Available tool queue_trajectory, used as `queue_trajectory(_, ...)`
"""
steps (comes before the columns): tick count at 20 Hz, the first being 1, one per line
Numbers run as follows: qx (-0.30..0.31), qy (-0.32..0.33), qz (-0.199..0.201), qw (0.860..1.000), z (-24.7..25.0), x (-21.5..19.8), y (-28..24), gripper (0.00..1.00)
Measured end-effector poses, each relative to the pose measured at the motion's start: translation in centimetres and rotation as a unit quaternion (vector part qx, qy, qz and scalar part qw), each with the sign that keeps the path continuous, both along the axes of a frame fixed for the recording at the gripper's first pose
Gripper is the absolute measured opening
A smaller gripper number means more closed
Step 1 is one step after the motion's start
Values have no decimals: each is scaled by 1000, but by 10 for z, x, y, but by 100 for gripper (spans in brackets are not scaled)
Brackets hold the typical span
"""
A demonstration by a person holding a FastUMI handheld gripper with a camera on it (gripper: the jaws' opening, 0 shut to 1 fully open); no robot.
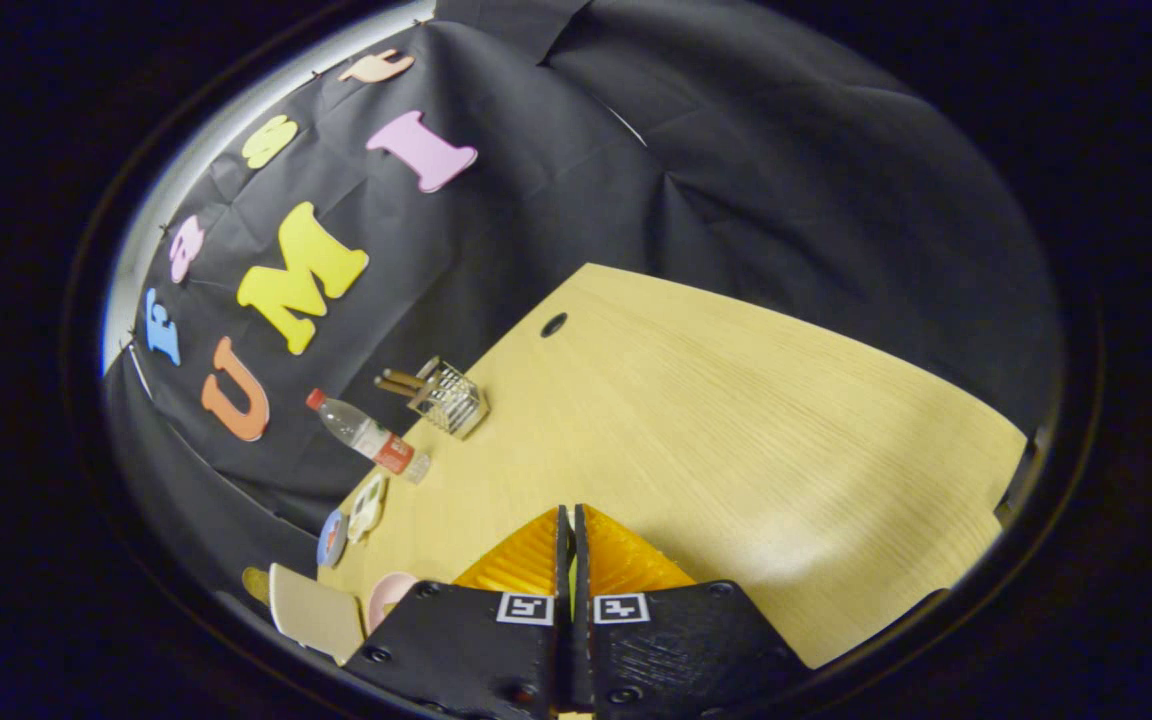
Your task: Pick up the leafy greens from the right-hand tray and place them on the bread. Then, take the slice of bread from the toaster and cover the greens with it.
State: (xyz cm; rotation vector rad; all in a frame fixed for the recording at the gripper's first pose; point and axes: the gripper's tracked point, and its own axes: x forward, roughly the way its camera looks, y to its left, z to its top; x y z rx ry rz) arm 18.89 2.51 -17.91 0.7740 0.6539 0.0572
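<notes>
My gripper (572,520) is shut, its two fingers side by side with only a hairline seam between them. A thin pale sliver shows in that seam, and I cannot tell what it is. Nothing sticks out past the fingertips. The gripper hangs tilted above the light wooden table (736,420). A beige slice of bread (314,612) lies at the table's near left corner, to the left of the fingers, with a pink round piece (388,592) beside it.
Along the table's left edge lie two small flat pieces (351,520), a plastic bottle with a red cap and label (366,435), and a wire basket with wooden sticks (448,398). A cable hole (554,324) marks the far corner.
</notes>
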Motion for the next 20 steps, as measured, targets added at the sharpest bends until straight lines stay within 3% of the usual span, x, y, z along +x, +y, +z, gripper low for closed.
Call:
queue_trajectory(10,18,-75,58,995,85,-27,75,0)
queue_trajectory(16,37,-111,103,988,130,-35,156,0)
queue_trajectory(20,64,-109,144,981,131,-45,225,0)
